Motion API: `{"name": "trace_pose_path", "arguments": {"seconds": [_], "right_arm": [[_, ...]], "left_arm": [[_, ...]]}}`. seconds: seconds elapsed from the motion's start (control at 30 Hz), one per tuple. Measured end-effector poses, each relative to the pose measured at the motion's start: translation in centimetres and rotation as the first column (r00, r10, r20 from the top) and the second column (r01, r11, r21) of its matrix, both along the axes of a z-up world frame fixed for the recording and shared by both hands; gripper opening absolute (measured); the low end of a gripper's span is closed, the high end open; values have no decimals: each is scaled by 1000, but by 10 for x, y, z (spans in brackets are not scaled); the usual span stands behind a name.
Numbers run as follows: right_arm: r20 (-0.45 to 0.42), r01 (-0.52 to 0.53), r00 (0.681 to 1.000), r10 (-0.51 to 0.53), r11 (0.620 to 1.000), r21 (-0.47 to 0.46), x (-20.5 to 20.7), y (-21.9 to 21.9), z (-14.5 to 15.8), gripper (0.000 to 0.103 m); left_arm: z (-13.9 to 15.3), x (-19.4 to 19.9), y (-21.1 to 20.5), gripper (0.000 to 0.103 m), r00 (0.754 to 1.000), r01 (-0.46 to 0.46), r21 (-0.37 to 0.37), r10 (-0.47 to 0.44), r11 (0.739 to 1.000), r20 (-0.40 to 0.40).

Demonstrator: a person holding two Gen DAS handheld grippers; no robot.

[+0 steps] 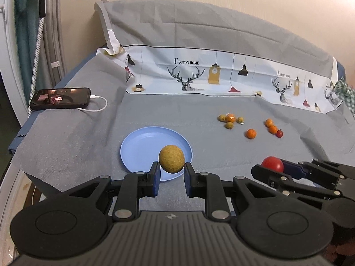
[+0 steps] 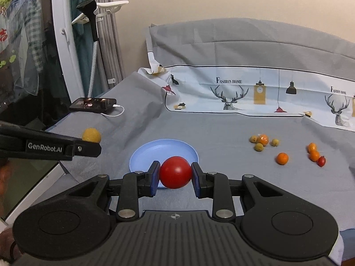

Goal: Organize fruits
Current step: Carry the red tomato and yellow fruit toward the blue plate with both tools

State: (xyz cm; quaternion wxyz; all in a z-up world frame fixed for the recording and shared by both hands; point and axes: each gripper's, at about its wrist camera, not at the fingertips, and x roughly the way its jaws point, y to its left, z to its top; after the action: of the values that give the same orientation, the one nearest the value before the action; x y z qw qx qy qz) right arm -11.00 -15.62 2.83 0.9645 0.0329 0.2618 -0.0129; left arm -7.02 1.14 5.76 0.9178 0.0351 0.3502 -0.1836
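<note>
My left hand-held gripper is pinching a yellow, speckled round fruit between its blue pads, and I see it held above the near edge of the blue plate. My right hand-held gripper is clamped on a red tomato, which also sits over the plate's near rim in that view. From the left wrist, the right hand-held gripper comes in from the right, just beside mine, with the tomato at its tip. From the right wrist, the left hand-held gripper reaches in from the left, marked "GenRobot.AI", the yellow fruit showing past its finger.

The plate lies empty on the grey sheet of the bed, directly ahead of both hand-held grippers. Farther ahead and to the right I see the loose fruit: a cluster of small greenish ones around an orange one in wrapping, then three small oranges and a small red fruit beyond them. Well off to the left ahead lies a phone with a white cable plugged in. A patterned cloth with deer and lamps runs across the back.
</note>
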Motion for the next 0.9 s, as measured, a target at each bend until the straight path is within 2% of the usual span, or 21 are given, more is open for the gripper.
{"name": "trace_pose_path", "arguments": {"seconds": [0.2,0.9], "right_arm": [[-9,0,1000,0,1000,-24,5,5,0,32],[-64,10,998,-10,1000,-7,18,-1,-9,31]], "left_arm": [[-1,-1,4,24,1000,8,-18,-8,1000,-4],[-13,15,3,24,999,11,-28,-12,1000,-46]]}}
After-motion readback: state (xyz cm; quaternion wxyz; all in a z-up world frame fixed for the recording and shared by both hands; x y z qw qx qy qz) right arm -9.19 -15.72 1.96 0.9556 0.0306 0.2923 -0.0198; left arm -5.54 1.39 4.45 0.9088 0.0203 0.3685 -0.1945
